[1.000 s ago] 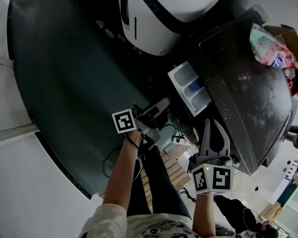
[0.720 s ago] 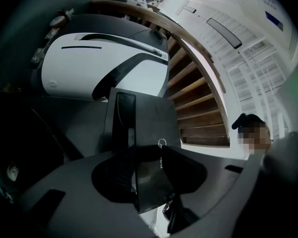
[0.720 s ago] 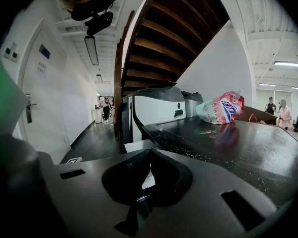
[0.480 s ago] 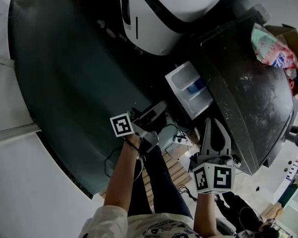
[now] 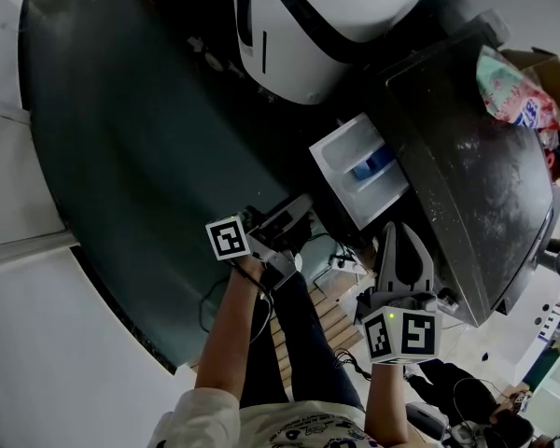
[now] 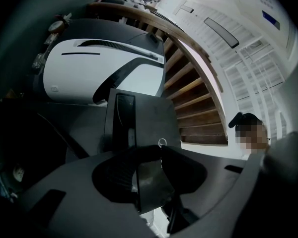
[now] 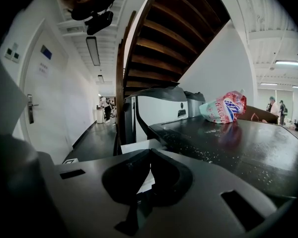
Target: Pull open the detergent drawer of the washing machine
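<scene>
Head view: the detergent drawer (image 5: 343,177) stands pulled out from the front edge of the washing machine (image 5: 467,157), white with a blue insert. My left gripper (image 5: 297,211) hangs near the drawer's outer corner, not touching. Its jaws have just been closing and stand half apart on nothing. My right gripper (image 5: 393,231), jaws together and empty, sits by the machine's front edge.
</scene>
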Available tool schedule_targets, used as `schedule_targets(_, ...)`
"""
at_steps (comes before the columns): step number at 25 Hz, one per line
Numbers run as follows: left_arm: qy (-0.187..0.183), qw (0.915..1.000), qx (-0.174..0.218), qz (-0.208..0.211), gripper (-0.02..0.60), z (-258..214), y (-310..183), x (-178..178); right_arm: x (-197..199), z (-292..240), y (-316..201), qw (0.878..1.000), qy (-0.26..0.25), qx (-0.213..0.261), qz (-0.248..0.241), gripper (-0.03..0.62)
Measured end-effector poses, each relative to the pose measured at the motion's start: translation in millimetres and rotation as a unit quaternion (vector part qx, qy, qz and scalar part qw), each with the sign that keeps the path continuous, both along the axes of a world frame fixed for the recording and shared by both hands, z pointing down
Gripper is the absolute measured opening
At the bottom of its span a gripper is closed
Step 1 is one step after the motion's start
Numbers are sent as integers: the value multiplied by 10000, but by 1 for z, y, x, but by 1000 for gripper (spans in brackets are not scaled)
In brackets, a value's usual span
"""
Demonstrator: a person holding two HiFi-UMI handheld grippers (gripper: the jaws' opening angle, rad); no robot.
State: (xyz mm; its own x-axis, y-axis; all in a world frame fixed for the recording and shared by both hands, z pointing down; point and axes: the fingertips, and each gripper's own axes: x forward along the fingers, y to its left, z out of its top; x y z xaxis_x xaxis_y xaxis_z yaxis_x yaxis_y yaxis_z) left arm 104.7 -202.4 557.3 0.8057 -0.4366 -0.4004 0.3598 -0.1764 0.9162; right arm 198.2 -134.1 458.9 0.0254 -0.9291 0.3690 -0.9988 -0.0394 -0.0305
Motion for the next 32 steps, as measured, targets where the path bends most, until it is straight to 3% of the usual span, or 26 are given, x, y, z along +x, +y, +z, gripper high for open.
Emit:
schedule_targets(16, -116, 9999, 13, 21, 173, 4, 7, -14, -16, 1, 8, 10000, -10, 8, 4, 14)
schedule_targets(24, -621, 9980, 51, 36, 242, 9, 8, -20, -18, -4, 9, 9999, -14, 69, 72, 14)
schedule_targets(29, -905, 9958, 147, 22, 252, 0, 15, -34, -22, -18, 8, 9998, 5, 168, 80, 14)
schedule_targets(32, -1121, 9928, 419, 7, 252, -16, 22, -48, -26, -33, 10, 9996, 42, 248, 94, 14)
